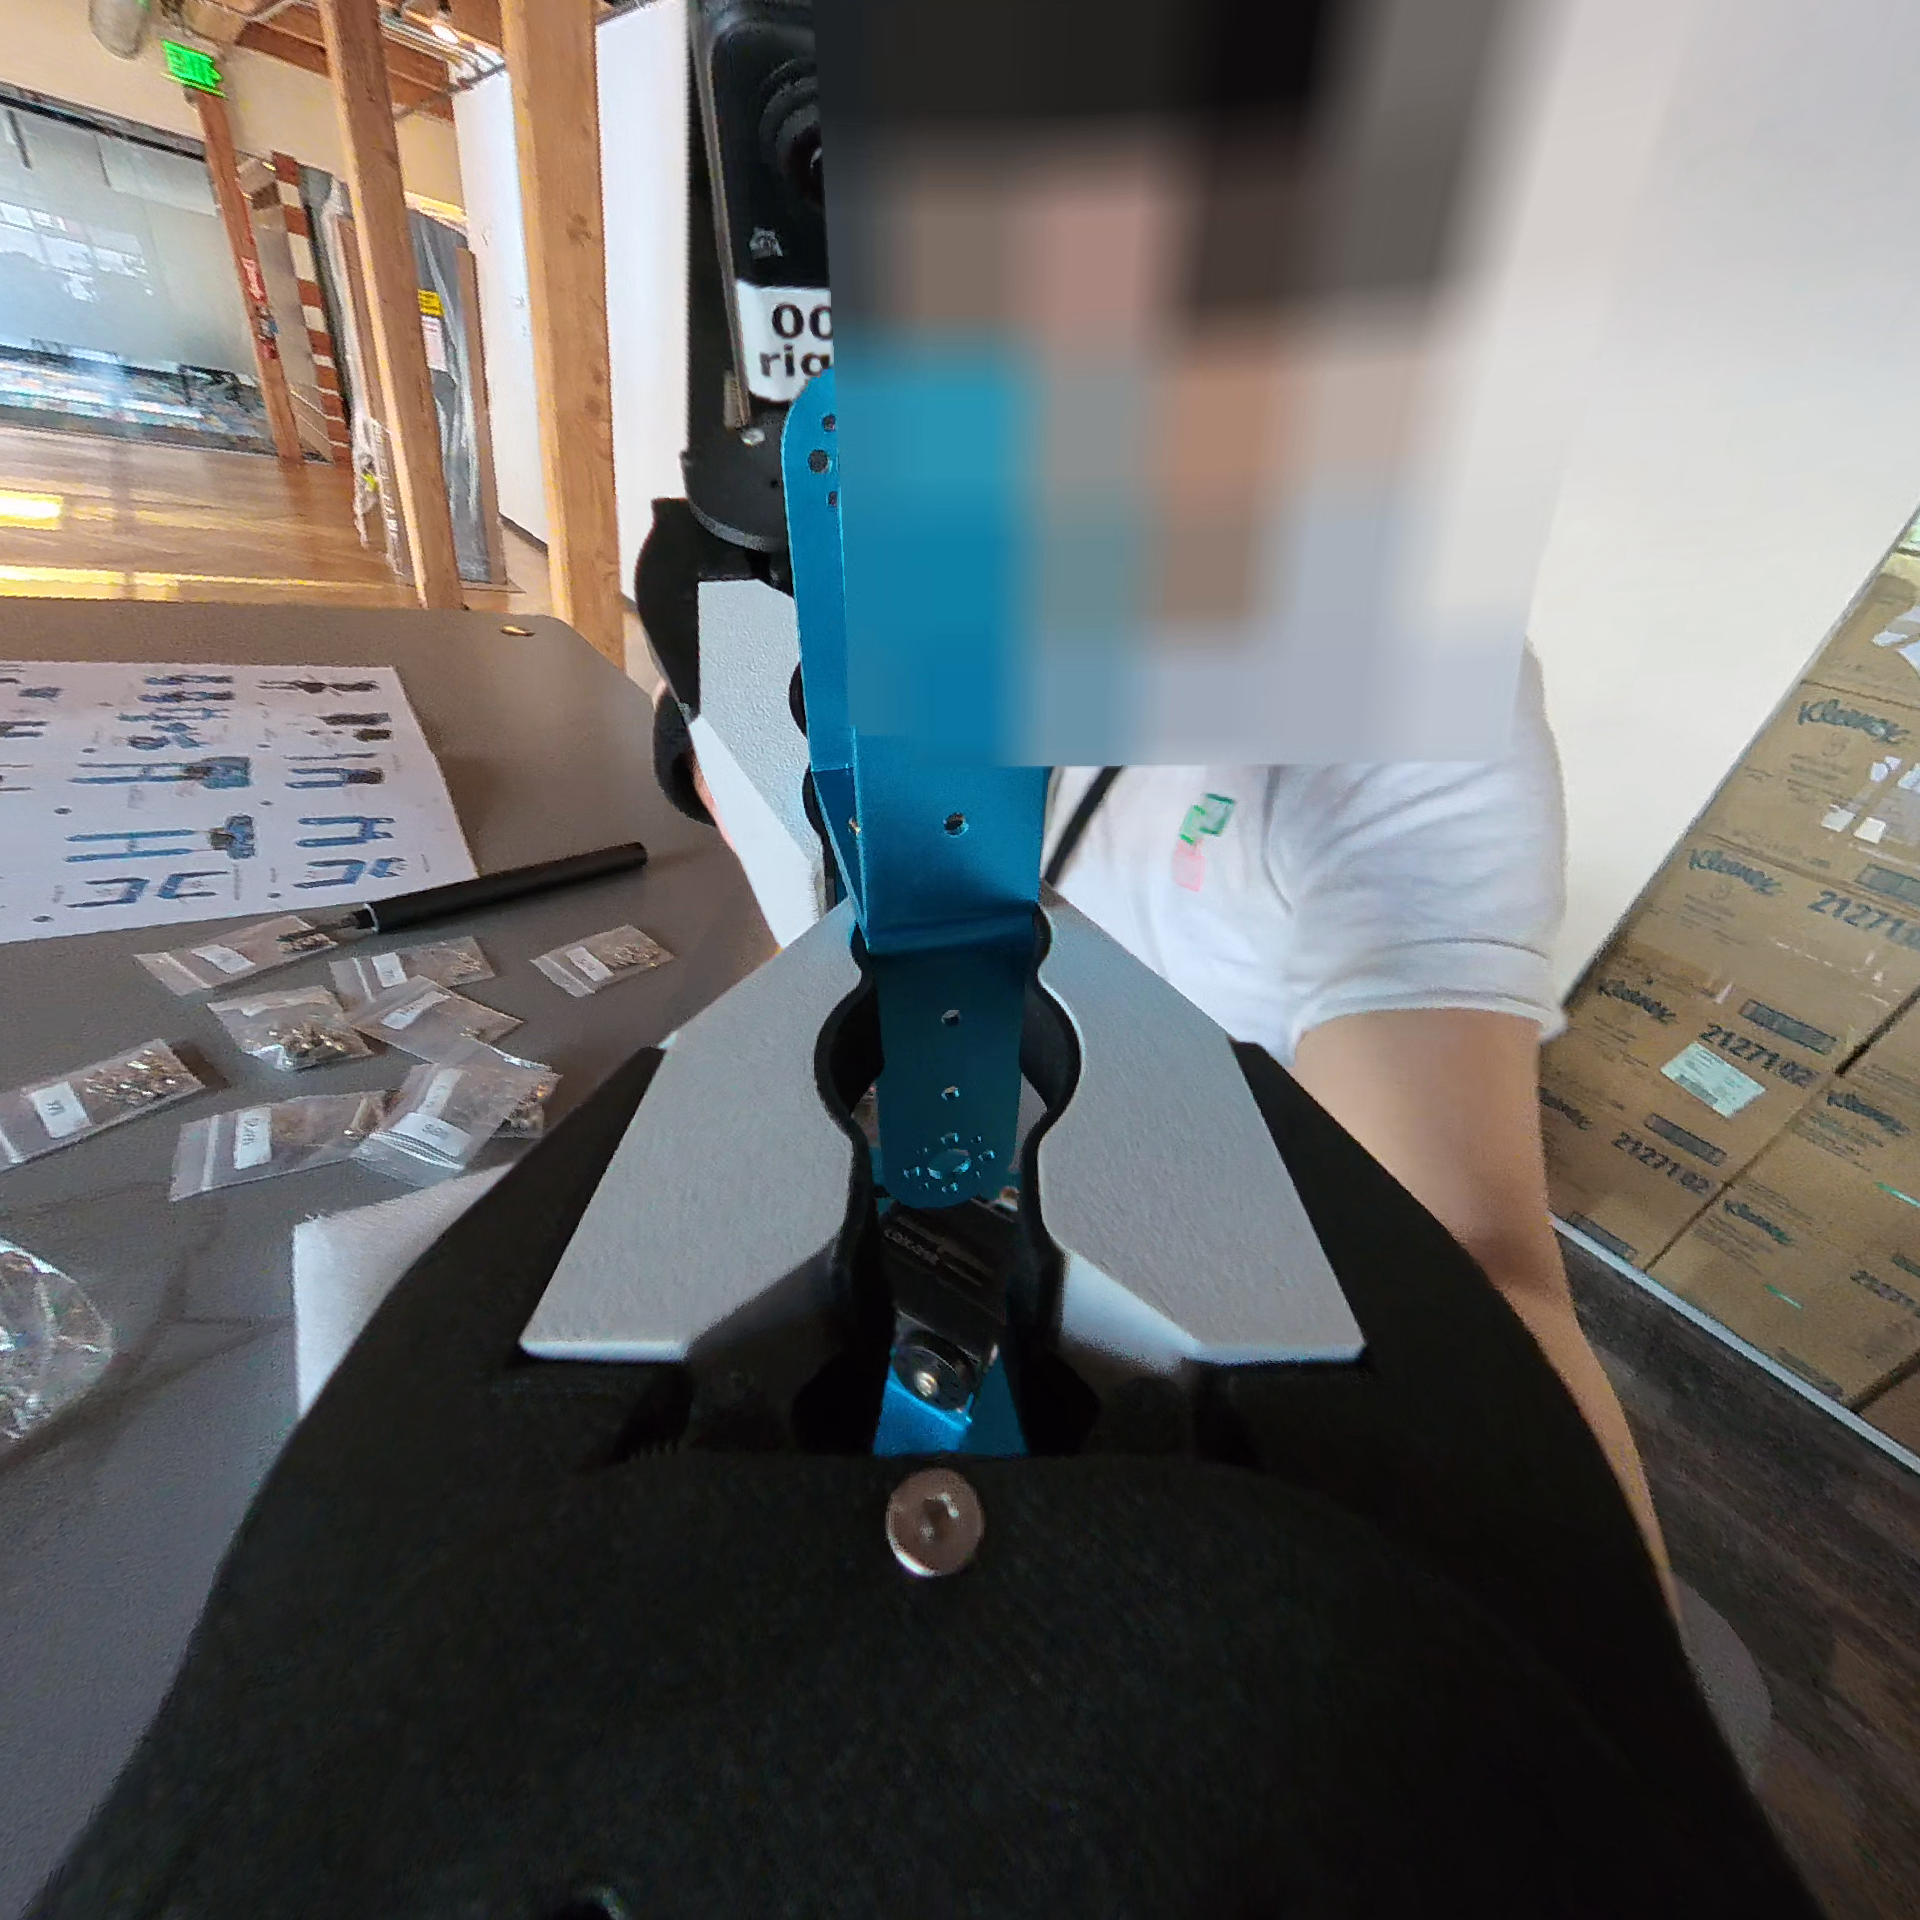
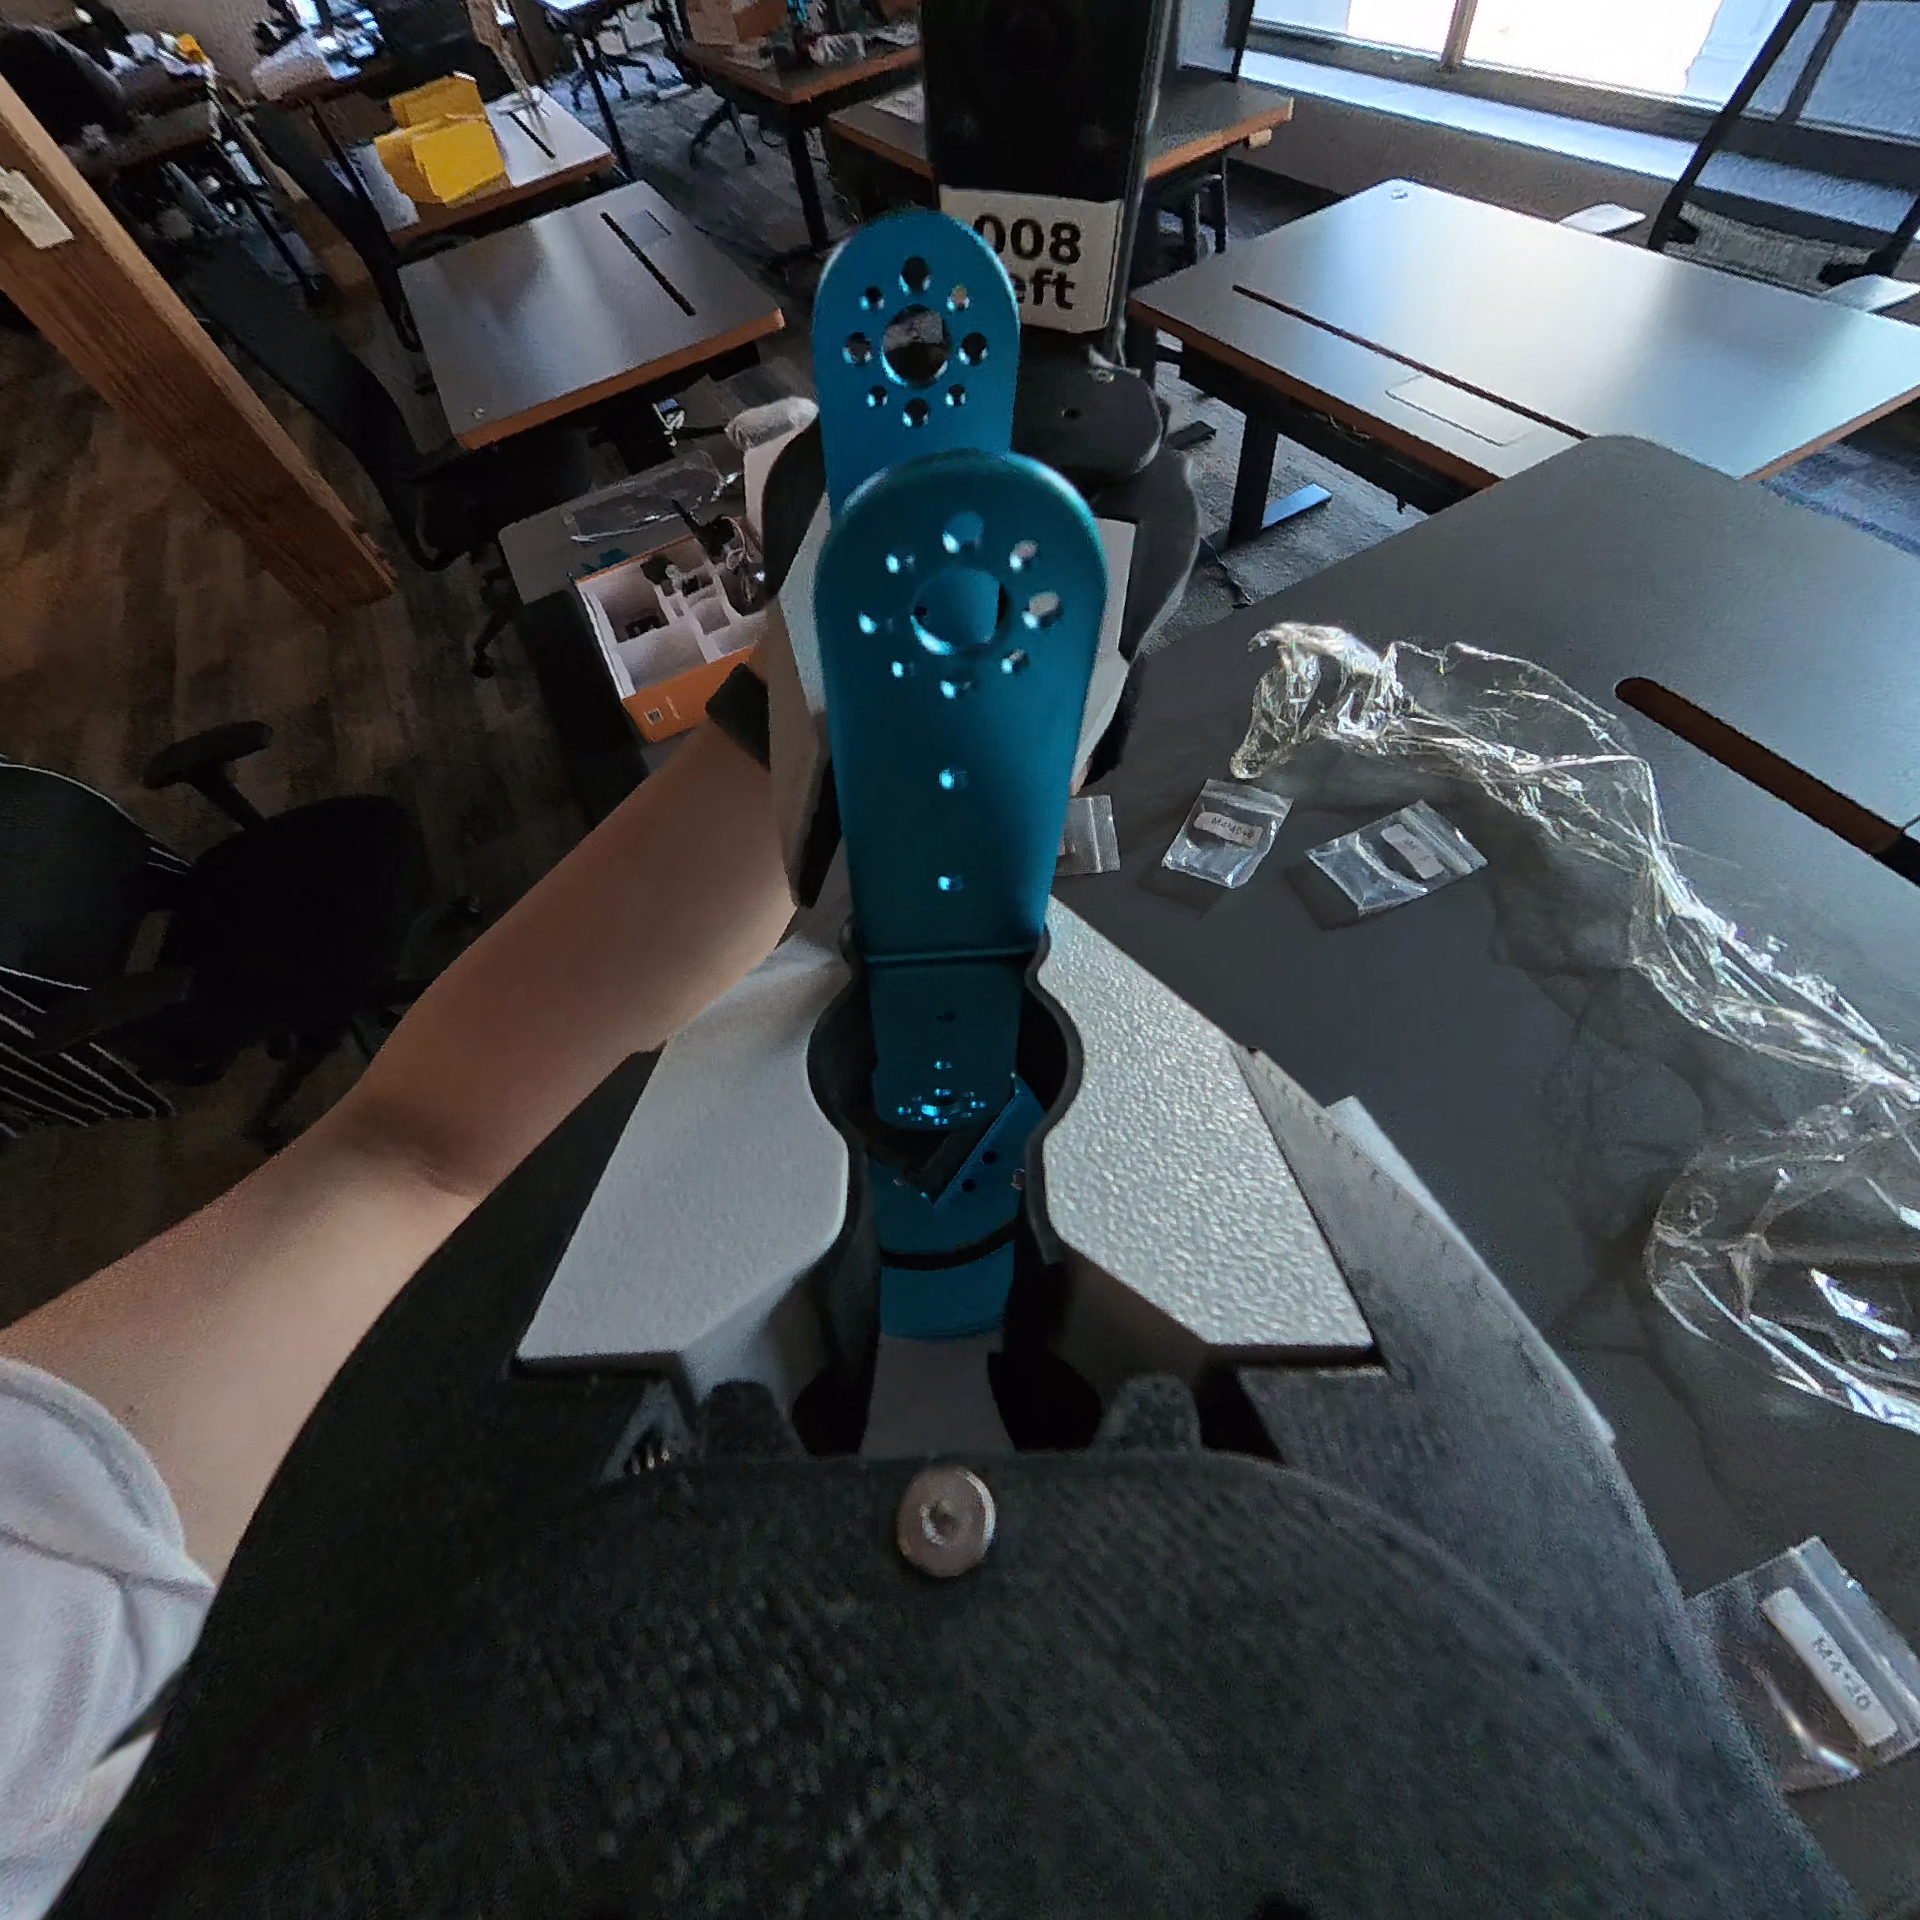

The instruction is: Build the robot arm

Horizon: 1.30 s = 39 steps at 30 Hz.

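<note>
A blue metal bracket point(image 1: 935, 831) with rows of holes is held in the air between both grippers, which face each other. My left gripper point(image 1: 951, 935) is shut on one end of it, where a black servo point(image 1: 940, 1278) sits between the fingers. My right gripper point(image 2: 945, 945) is shut on the other end; there the bracket point(image 2: 956, 748) shows two rounded blue arms, the far one point(image 2: 914, 343) behind the near one. The right gripper's black body point(image 1: 748, 416) shows beyond the bracket in the left wrist view, and the left gripper's body point(image 2: 1081, 416) in the right wrist view.
The grey table point(image 1: 582, 748) carries a printed sheet point(image 1: 208, 790), a black tool point(image 1: 509, 888) and several small bags of hardware point(image 1: 312, 1060). Crumpled clear wrap point(image 2: 1558, 831) and more bags point(image 2: 1226, 831) lie to my right. A person's arm point(image 2: 468, 1039), stacked cardboard boxes point(image 1: 1745, 1039) and desks point(image 2: 1507, 312) surround. My left and right fingertips are right by each other.
</note>
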Tool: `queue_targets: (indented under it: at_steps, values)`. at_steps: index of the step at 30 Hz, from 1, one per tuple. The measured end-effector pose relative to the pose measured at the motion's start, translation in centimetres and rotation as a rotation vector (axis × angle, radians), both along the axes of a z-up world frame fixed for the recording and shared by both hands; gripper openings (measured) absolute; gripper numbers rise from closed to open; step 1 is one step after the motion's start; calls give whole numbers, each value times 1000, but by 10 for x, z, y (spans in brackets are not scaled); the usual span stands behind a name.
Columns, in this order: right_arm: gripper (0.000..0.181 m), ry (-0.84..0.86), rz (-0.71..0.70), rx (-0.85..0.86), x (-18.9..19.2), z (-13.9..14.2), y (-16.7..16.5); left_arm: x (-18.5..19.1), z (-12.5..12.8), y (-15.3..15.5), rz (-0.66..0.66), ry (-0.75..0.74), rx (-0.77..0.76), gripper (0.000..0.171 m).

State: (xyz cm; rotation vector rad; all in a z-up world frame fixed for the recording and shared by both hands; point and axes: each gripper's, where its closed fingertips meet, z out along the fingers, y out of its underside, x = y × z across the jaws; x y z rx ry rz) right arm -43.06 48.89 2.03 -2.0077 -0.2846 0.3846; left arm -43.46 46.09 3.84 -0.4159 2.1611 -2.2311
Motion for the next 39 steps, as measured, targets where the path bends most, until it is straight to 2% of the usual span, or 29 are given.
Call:
queue_targets:
  at_steps: [6,11,19,26,39]
  values:
    - [22,34,105,79,9,15,-1,12,14,-2,115,-51,-39,19]
    - [21,63,114,83,-2,5,0,0,4,-2,128,-3,-41,19]
    - [21,126,-99,192,-23,11,7,-26,8,4,-49,-13,-27,19]
    - [21,32,-268,257,-37,23,2,-47,18,0,-224,-102,21,19]
    - [21,34,-547,248,-39,11,-11,-55,6,-8,-514,-52,37,19]
